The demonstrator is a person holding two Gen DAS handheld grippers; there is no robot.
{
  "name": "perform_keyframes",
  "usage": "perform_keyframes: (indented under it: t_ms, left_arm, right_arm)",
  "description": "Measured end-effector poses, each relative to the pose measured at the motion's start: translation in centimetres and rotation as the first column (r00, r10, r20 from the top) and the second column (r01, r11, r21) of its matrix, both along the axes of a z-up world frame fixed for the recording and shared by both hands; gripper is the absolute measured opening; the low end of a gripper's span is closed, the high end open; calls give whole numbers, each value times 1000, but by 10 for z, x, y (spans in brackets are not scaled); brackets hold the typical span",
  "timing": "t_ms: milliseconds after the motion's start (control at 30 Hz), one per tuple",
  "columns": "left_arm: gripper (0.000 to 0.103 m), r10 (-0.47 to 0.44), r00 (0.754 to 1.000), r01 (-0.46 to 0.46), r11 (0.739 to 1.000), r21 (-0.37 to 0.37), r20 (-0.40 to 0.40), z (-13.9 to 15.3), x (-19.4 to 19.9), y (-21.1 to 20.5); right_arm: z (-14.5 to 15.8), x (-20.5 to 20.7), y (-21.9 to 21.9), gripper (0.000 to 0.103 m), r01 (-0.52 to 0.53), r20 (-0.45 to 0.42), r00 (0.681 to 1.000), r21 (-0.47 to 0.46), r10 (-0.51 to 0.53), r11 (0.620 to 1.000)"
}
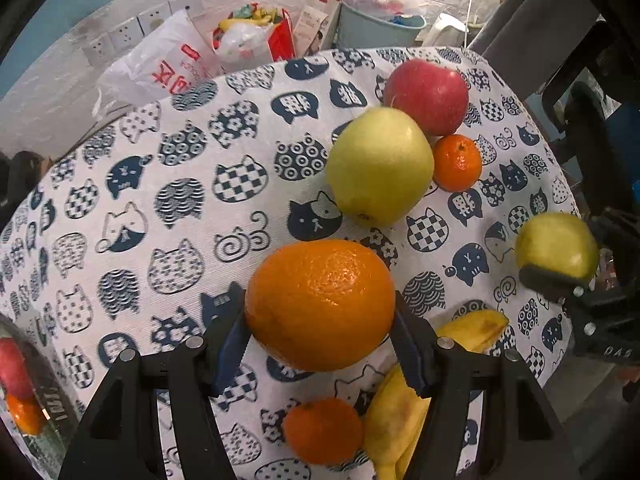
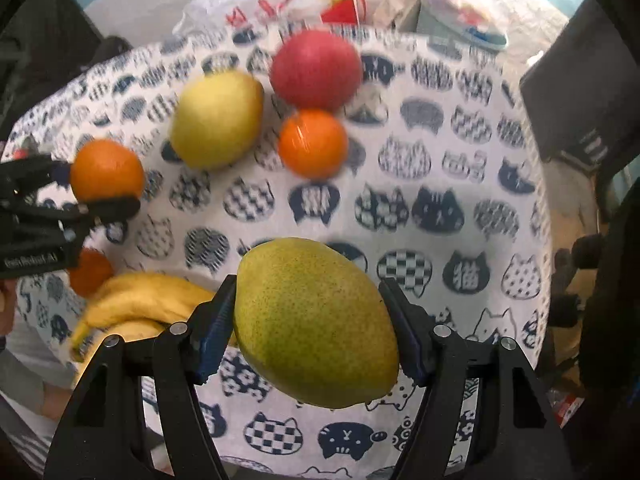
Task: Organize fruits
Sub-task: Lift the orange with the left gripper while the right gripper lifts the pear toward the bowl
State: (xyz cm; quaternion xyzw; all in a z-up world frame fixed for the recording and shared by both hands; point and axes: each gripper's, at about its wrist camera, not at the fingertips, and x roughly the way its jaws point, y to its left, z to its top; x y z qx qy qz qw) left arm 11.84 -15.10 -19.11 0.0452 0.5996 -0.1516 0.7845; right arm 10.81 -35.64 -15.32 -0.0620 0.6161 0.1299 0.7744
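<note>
My left gripper (image 1: 320, 336) is shut on a large orange (image 1: 320, 304), lifted off the cat-print tablecloth (image 1: 160, 200). My right gripper (image 2: 308, 328) is shut on a green pear (image 2: 316, 320), also held above the cloth. Each gripper shows in the other's view: the right gripper (image 1: 560, 264) with its pear (image 1: 556, 244) at the right edge, the left gripper (image 2: 100, 188) with the orange (image 2: 106, 170) at the left. On the cloth lie a yellow pear (image 1: 380, 164), a red apple (image 1: 426, 96), a small tangerine (image 1: 458, 162), another tangerine (image 1: 324, 430) and bananas (image 1: 400, 416).
Behind the round table stand plastic bags (image 1: 160, 64), a red bag of items (image 1: 256, 36) and a grey bucket (image 1: 376, 28). A dark chair (image 1: 560, 60) stands at the right. A clear container (image 1: 24, 392) reflecting fruit sits at the left edge.
</note>
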Motion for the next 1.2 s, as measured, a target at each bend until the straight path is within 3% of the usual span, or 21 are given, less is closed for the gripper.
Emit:
perform_keyframes:
  t_ms: [467, 1200]
  left_arm:
    - [67, 42, 993, -41, 999, -10, 110, 48, -22, 42]
    - [67, 172, 952, -163, 985, -59, 254, 115, -70, 120]
  right_arm:
    - [67, 7, 36, 70, -58, 215, 976, 81, 40, 995]
    - [129, -5, 118, 70, -217, 355, 923, 165, 147, 962]
